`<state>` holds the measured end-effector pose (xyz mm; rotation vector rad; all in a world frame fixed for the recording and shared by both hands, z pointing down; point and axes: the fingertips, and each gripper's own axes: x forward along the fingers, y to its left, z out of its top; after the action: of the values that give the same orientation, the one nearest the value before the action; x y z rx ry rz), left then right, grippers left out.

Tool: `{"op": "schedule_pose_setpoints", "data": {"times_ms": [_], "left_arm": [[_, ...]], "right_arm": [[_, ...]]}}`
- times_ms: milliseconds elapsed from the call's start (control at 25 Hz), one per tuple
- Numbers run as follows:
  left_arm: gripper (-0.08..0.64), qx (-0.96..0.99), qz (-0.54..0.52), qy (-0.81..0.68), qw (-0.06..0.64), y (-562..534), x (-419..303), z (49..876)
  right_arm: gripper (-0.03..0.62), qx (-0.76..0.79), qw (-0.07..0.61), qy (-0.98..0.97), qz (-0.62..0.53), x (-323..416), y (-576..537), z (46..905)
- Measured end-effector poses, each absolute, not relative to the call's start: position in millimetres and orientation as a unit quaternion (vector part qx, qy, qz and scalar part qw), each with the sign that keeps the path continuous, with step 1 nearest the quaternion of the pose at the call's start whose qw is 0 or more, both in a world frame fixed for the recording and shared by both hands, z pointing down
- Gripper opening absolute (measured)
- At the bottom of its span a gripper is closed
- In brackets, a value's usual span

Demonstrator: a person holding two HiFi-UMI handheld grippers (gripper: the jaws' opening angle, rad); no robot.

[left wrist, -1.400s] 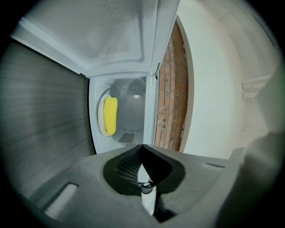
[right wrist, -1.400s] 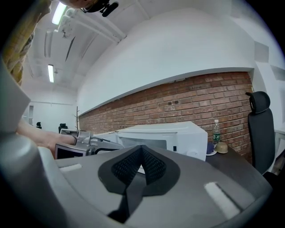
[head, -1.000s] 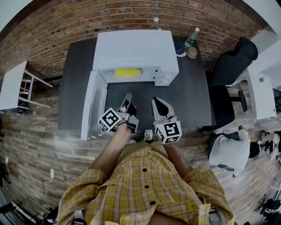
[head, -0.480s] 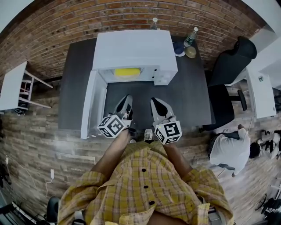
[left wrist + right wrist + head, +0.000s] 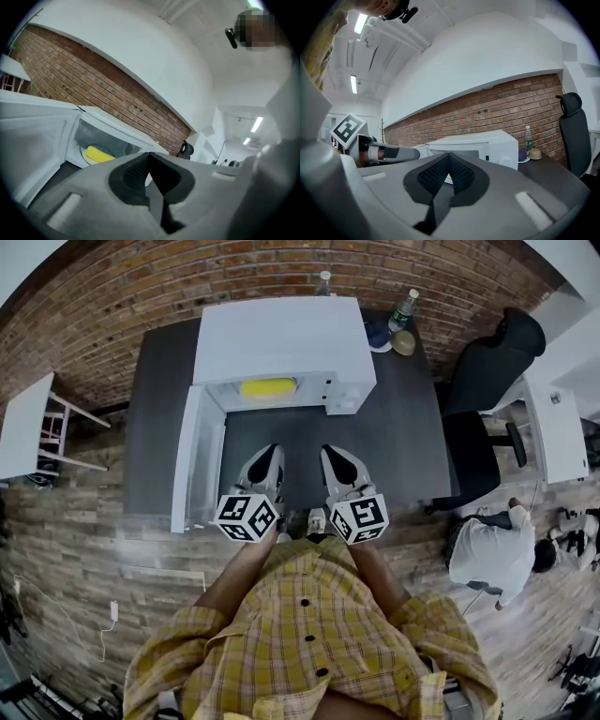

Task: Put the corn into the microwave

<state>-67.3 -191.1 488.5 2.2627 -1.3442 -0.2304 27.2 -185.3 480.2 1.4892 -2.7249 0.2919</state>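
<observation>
Two grippers, both with jaws pressed together on nothing: left gripper (image 5: 267, 454) and right gripper (image 5: 331, 453) hang side by side over the table's near edge. Corn (image 5: 268, 387) lies inside the microwave (image 5: 281, 334), at 12 o'clock from both, long axis running 9 to 3. Open door (image 5: 187, 460) stands at 9 o'clock of the left gripper, judged the nearer tool for shutting it. Dark table (image 5: 398, 451); brick wall (image 5: 141, 287) at 12 o'clock, office chair (image 5: 487, 381) at 2.

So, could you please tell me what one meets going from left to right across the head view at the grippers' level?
white side table → open microwave door → left gripper → right gripper → black office chair → white desk
</observation>
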Motion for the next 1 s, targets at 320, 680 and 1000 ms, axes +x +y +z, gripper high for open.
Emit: {"op": "schedule_pose_setpoints", "data": {"times_ms": [320, 680, 1000], "left_arm": [[-0.005, 0.848, -0.020, -0.505, 0.159, -182, -64, 483], [-0.003, 0.857, 0.004, -0.503, 0.114, -172, -67, 480], [-0.002, 0.862, 0.037, -0.502, 0.062, -163, -66, 473]], "right_arm": [[-0.002, 0.484, 0.010, -0.870, 0.096, 29, -180, 480], [-0.003, 0.487, 0.009, -0.869, 0.092, 26, -173, 479], [-0.003, 0.485, 0.014, -0.870, 0.088, 20, -169, 477]]}}
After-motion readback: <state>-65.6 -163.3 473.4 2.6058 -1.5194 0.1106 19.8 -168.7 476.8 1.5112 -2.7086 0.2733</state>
